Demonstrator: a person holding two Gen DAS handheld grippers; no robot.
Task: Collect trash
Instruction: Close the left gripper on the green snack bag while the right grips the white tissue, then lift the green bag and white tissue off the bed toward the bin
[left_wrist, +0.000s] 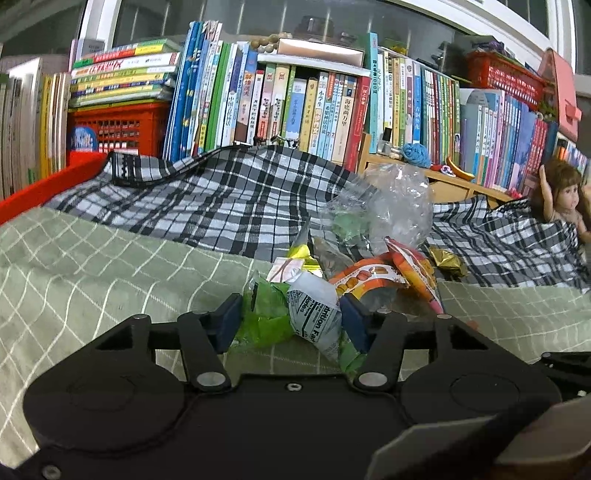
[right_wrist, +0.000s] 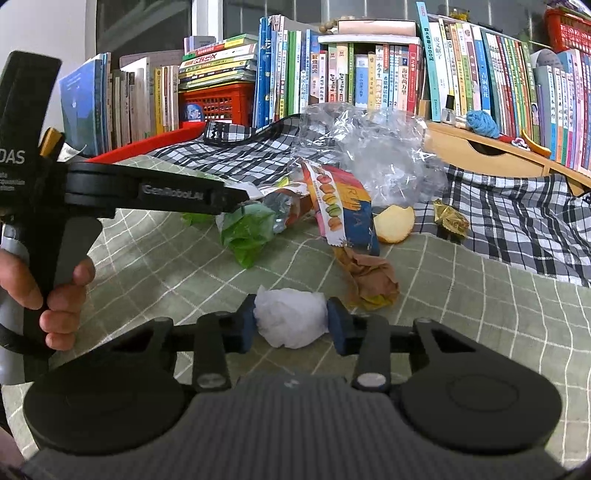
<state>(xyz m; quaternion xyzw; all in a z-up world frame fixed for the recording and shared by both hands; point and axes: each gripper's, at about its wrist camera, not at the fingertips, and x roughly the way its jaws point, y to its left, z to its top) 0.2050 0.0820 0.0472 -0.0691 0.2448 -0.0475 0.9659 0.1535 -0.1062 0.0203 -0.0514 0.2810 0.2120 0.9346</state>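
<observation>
A heap of trash lies on the green checked sheet. My left gripper has its blue pads against a crumpled green wrapper and a white nutrition-label wrapper, which fill the gap between them. From the right wrist view the left gripper reaches in from the left, tips buried in the green wrapper. My right gripper is shut on a white tissue wad resting on the sheet. Behind lie an orange macaron wrapper, crumpled brown paper and a bitten cookie.
Crinkled clear plastic and a gold foil wrapper sit on a black-and-white plaid cloth. Rows of books, a red crate and a wooden shelf line the back. A doll sits far right. A hand grips the left handle.
</observation>
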